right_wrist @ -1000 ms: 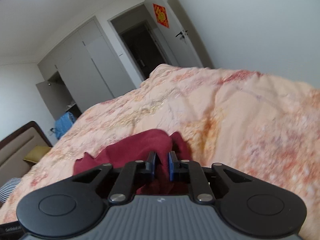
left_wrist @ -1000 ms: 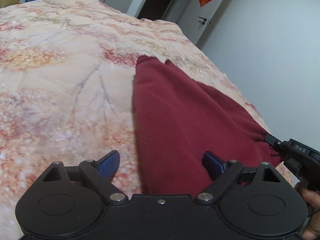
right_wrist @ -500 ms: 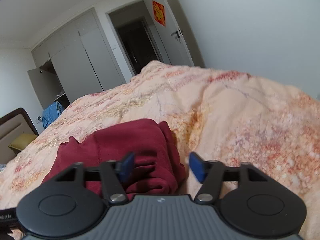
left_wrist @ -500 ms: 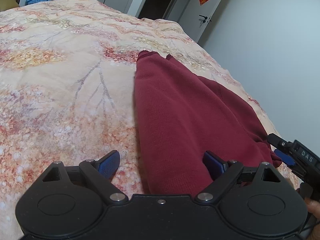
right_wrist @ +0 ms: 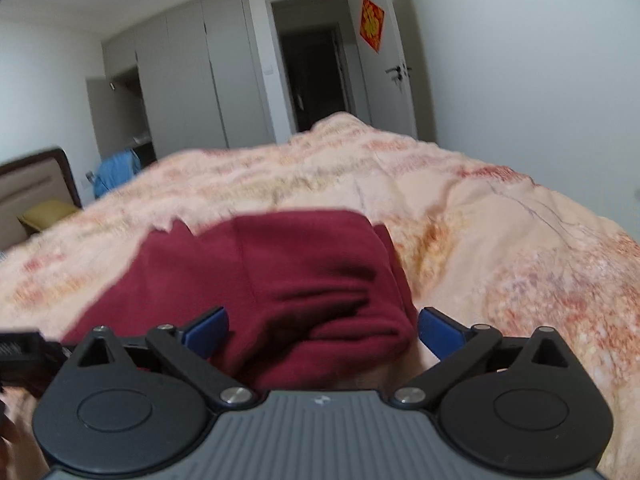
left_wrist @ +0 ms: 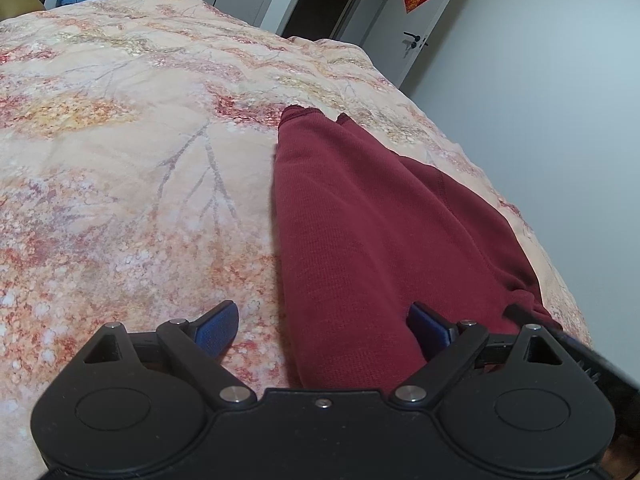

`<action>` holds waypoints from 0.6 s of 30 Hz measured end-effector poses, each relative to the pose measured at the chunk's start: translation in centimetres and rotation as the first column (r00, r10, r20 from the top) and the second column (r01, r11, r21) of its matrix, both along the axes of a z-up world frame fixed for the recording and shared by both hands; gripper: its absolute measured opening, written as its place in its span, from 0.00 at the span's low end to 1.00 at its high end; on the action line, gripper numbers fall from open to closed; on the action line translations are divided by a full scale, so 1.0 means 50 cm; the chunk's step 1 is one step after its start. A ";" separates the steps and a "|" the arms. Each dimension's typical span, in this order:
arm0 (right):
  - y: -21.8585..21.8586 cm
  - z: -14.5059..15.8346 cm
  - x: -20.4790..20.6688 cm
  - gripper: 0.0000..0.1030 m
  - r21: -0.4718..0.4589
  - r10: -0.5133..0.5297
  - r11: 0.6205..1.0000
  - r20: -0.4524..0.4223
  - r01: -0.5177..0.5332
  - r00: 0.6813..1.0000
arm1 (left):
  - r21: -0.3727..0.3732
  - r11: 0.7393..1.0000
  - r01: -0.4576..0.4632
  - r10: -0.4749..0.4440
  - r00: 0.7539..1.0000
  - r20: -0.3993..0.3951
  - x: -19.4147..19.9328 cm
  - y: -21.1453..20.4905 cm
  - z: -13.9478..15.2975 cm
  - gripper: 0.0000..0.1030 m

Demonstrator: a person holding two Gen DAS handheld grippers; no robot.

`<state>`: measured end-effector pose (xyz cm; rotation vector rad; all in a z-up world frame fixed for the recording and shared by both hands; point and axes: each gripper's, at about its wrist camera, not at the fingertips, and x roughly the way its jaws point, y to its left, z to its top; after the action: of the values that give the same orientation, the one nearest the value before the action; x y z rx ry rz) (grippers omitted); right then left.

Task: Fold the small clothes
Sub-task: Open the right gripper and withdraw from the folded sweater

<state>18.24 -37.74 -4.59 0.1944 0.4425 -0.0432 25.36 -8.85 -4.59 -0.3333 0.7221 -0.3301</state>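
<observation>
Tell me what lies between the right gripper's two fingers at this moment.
The bunched near end of the dark red garment lies between the open right gripper fingers, on the floral bedspread. The right wrist view shows this; neither finger visibly clamps it.

Right gripper (right_wrist: pixel 322 330) with blue-padded jaws spread wide, dark red garment (right_wrist: pixel 280 280) bunched on a peach floral bedspread (right_wrist: pixel 500 240) between and beyond the fingers, left gripper (right_wrist: pixel 24 354) edging in at left, grey wardrobe (right_wrist: pixel 192 80), red door decoration (right_wrist: pixel 371 23).
</observation>
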 end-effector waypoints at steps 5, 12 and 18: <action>-0.006 -0.029 -0.004 1.00 0.010 -0.014 1.000 -0.035 0.014 0.999 | 0.010 1.000 0.004 -0.004 1.000 -0.003 -0.008 0.009 0.012 0.93; -0.010 -0.037 -0.025 1.00 -0.018 -0.058 0.998 0.003 0.058 0.998 | 0.003 1.000 -0.029 0.029 0.999 0.022 -0.023 0.048 0.032 0.98; -0.018 -0.044 -0.021 1.00 0.002 -0.062 0.998 0.009 0.062 0.998 | -0.014 0.999 -0.037 0.037 0.999 -0.003 -0.024 0.048 0.010 0.99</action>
<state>17.17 -38.66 -6.79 0.2096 0.4269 -0.1025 24.14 -6.42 -4.11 -0.3603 0.7154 -0.3005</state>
